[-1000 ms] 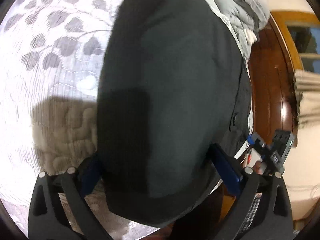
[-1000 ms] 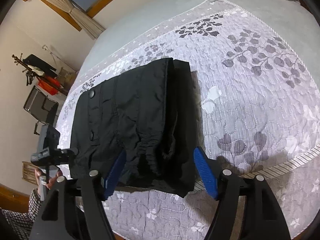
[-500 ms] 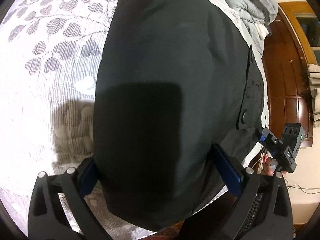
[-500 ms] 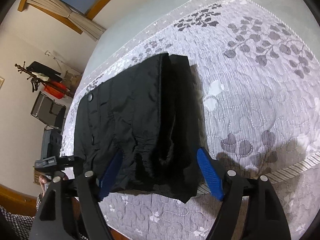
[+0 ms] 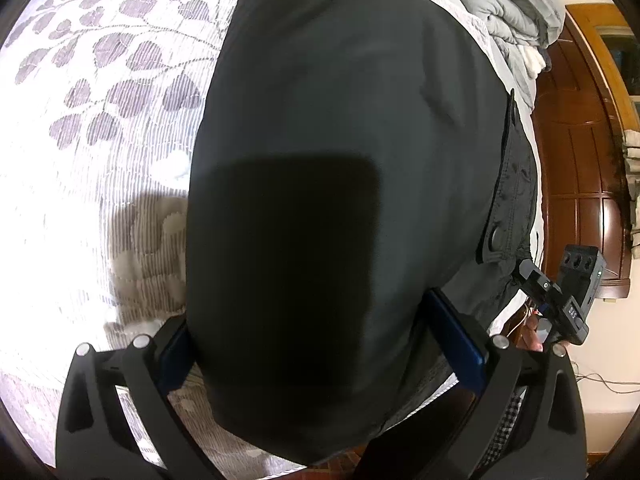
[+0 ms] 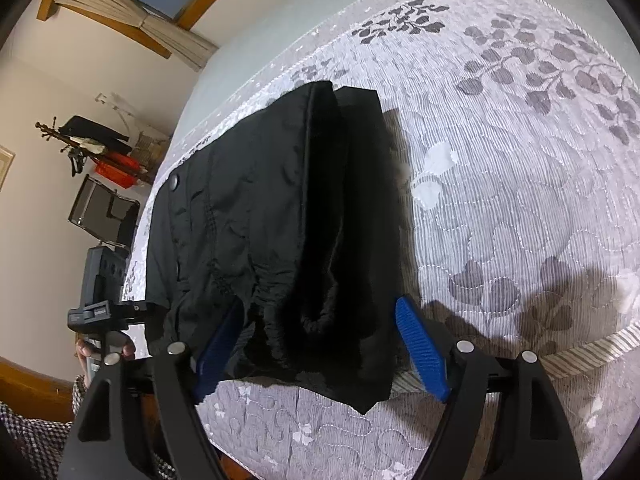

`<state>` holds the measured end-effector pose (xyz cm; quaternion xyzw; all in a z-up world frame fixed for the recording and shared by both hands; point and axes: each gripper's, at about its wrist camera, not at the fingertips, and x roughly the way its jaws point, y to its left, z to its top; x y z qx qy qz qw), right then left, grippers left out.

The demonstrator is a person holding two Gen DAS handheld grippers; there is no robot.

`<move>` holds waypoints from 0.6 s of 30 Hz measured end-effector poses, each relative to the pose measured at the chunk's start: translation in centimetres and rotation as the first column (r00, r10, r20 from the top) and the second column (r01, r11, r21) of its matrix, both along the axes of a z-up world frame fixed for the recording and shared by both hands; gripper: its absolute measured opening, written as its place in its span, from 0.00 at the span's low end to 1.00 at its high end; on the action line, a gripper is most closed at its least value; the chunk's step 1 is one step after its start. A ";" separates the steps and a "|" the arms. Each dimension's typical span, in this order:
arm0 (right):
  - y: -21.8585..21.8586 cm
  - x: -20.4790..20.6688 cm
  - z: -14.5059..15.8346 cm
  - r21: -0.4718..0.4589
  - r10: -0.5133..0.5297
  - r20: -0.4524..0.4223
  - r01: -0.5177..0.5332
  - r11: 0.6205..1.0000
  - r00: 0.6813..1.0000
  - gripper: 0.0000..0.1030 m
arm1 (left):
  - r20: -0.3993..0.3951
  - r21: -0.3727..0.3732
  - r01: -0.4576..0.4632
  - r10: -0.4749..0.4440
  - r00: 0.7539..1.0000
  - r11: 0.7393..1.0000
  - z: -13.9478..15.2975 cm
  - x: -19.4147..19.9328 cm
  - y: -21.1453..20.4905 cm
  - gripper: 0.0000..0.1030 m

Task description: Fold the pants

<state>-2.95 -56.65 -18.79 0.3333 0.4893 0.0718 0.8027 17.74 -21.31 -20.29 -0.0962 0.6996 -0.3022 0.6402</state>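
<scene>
Black pants (image 5: 340,120) lie folded into a thick stack on the bed. In the left wrist view they fill the middle, and my left gripper (image 5: 308,312) stands wide with the near end of the stack between its blue pads (image 5: 456,340); I see no pinch. In the right wrist view the pants (image 6: 248,220) show their gathered waistband and a snap button. My right gripper (image 6: 320,308) straddles that end, open, with its pads clear of the cloth on both sides. Each view also shows the other gripper off the bed's edge: the right gripper (image 5: 560,304) and the left gripper (image 6: 104,312).
A quilted bedspread (image 6: 520,160) with a grey leaf pattern covers the bed; its striped trim (image 6: 580,348) marks the near edge. A grey duvet (image 5: 512,8) is heaped at the far end by dark wooden panelling (image 5: 576,160). A coat rack (image 6: 96,148) and a chair (image 6: 104,212) stand by the wall.
The right gripper has sunk closer to the waist end and its jaws stand a little wider. The left view has tipped down, so the pants look larger.
</scene>
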 end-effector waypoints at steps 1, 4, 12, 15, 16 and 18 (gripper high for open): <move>-0.1 0.0 -0.1 0.007 0.001 0.001 -0.001 1.000 1.000 0.77 | -0.001 -0.002 0.003 -0.003 1.000 1.000 -0.1 0.0 0.0 0.98; -0.4 -0.2 -0.2 0.033 0.012 0.009 -0.012 0.999 1.000 0.79 | -0.002 -0.012 0.018 -0.018 1.000 1.000 -0.2 0.1 0.1 0.98; -1.3 0.2 -1.9 0.128 0.019 -0.001 -0.019 0.992 1.000 0.81 | 0.009 -0.007 0.010 -0.010 1.000 1.000 -0.4 0.1 0.2 0.98; -1.3 0.8 -2.9 0.190 0.031 -0.005 -0.030 0.981 0.999 0.82 | 0.020 0.008 -0.006 0.005 1.000 1.000 -0.2 -0.2 0.0 0.98; -1.2 1.1 -3.3 0.204 0.033 -0.007 -0.031 0.979 0.999 0.83 | 0.022 0.015 -0.010 0.010 1.000 1.000 -0.3 -0.2 -0.1 0.98; -1.1 1.6 -3.8 0.221 0.037 -0.013 -0.033 0.975 0.999 0.84 | 0.021 0.022 -0.011 0.011 1.000 1.000 -0.4 -0.2 -0.1 0.98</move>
